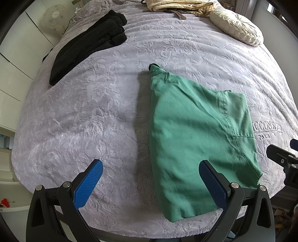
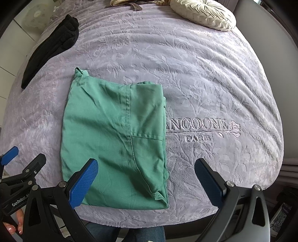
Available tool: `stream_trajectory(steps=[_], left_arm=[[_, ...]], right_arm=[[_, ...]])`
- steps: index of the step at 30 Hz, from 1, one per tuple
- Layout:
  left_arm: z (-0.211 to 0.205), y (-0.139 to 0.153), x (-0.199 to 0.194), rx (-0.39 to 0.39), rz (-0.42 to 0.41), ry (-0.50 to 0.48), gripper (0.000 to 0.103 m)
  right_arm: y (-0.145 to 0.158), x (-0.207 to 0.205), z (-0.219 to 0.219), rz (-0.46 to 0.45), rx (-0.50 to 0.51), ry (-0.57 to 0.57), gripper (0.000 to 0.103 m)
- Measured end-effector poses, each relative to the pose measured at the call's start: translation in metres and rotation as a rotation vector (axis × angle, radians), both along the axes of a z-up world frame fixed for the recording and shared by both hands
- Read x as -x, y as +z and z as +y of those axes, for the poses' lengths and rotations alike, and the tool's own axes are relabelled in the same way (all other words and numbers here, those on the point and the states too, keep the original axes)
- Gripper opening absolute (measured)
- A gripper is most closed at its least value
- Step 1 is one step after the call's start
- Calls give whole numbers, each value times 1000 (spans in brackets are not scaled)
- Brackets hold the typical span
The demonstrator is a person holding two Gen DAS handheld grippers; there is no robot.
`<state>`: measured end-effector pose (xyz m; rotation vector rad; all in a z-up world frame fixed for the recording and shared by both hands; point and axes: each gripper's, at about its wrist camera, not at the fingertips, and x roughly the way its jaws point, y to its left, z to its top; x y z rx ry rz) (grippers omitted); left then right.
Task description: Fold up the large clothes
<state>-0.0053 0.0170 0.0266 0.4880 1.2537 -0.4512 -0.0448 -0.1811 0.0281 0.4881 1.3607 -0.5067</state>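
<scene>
We hold both grippers above the near edge of the bed, and each one stands with its blue-padded fingers spread wide and nothing between them. The left gripper (image 1: pixel 150 183) hovers over the lavender embossed bedspread (image 1: pixel 89 115), its right finger overlapping the near left part of the folded green garment (image 1: pixel 197 141) in the picture, though we cannot tell whether it touches the cloth. The right gripper (image 2: pixel 146 183) hangs over the garment's near right corner, its left finger (image 2: pixel 83 183) over the green cloth (image 2: pixel 113 134) and its right finger over bare bedspread (image 2: pixel 204 74). The garment lies flat in a rough rectangle near the front edge of the bed, folded over on itself, with a stitched seam running down it and a small bunched tip at its far left corner. Its right edge lies just beside the embroidered lettering (image 2: pixel 197 130) on the bedspread, covering the first letters. Well apart from it, toward the far left, a folded black garment (image 1: pixel 89 46) rests on the bed. At the far right sits a cream pleated round cushion (image 1: pixel 236 26), and beside it, at the head of the bed, a heap of striped beige cloth (image 1: pixel 178 5). In the right wrist view the left gripper's body shows at the lower left edge, with our fingers (image 2: pixel 13 223) wrapped around it.
</scene>
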Motion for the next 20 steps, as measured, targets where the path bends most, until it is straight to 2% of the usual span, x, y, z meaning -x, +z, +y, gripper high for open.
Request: stream_trajectory(steps=[20], left_arm=[[-4,-1,1,16,8,-19,103]], right_arm=[[-6,-1,-2,11,-8,7,103]])
